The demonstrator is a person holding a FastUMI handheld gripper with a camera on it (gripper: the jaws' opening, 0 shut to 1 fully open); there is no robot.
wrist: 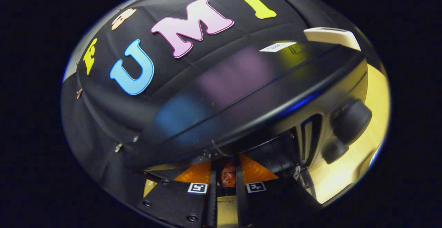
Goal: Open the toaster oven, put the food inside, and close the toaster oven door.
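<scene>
The black toaster oven [241,83] stands tilted across the view, its glossy top facing me. Its two round knobs [352,119] sit on the front panel to the right of the fingers. Under the top's front rim the dark cavity [272,152] shows just beyond the fingertips; the door itself is hidden. My gripper [226,167] is shut on a small reddish-brown piece of food [228,179], which is pinched between the two fingers right at the cavity mouth.
A pale wooden table surface [376,93] runs to the right of the oven and below the knobs. A white object [331,36] lies behind the oven's far right corner. The black cloth wall [103,117] hangs close behind and left.
</scene>
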